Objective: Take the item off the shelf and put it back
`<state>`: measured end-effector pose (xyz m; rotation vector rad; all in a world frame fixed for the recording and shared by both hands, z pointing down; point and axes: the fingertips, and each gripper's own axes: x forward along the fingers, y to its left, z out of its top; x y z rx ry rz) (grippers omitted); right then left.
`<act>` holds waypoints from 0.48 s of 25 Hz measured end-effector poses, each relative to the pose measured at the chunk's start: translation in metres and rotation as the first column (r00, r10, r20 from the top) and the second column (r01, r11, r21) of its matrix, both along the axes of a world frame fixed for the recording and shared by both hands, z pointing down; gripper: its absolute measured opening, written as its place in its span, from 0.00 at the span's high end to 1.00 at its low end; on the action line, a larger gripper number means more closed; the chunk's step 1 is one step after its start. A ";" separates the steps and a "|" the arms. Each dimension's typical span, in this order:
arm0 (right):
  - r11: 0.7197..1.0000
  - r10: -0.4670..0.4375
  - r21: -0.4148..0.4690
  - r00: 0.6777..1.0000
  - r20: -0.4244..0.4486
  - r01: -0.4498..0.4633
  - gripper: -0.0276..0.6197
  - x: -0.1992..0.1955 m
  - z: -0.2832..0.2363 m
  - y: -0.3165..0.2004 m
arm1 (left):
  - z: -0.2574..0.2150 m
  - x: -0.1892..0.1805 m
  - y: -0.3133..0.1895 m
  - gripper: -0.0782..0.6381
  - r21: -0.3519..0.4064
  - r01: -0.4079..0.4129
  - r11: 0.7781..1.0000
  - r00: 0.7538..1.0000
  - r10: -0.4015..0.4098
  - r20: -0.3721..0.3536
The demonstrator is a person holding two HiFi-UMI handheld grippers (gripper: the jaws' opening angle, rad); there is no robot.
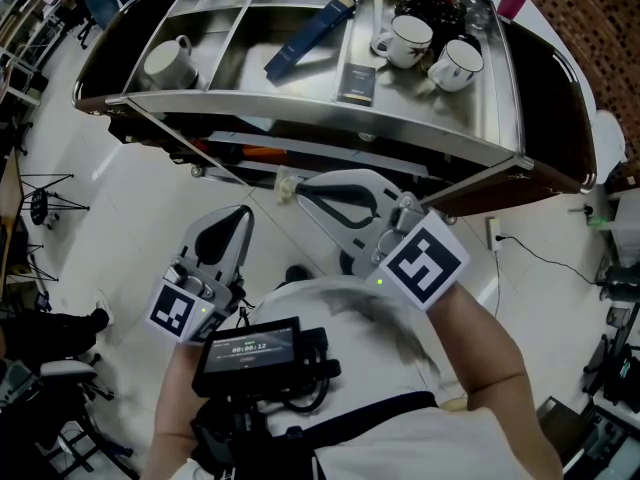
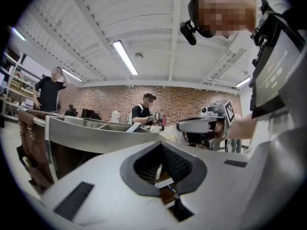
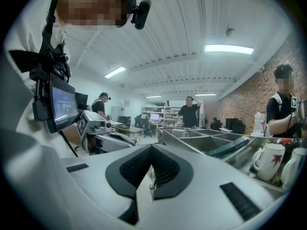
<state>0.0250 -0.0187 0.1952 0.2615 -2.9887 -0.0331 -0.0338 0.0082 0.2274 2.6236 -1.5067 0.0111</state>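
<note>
The steel shelf stands in front of the person, its top tray split into compartments. A grey mug sits in the shelf's left compartment. A long blue box lies slantwise in the middle one. A small dark box lies at the front of the right compartment, with two white mugs behind it among other crockery. Every one of these things rests on the shelf. None is in either set of jaws, and nothing shows which one is the task's item.

Both grippers are held short of the shelf's front rim, close to the person's body. The left gripper points towards the shelf, its jaws closed tip to tip with nothing between them. The right gripper is nearer the rim. Its jaws are likewise pressed together and empty, and its marker cube faces up.
</note>
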 end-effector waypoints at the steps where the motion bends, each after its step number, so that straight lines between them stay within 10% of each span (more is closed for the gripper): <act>1: 1.000 0.001 0.000 1.000 0.001 -0.001 0.95 0.000 0.000 0.000 | 0.000 0.000 0.000 0.88 0.000 0.001 1.000 1.000 -0.001 -0.001; 12: 1.000 0.002 -0.020 1.000 -0.018 -0.003 0.95 0.000 0.007 -0.001 | 0.007 0.000 -0.002 0.88 -0.019 0.002 1.000 1.000 -0.002 -0.001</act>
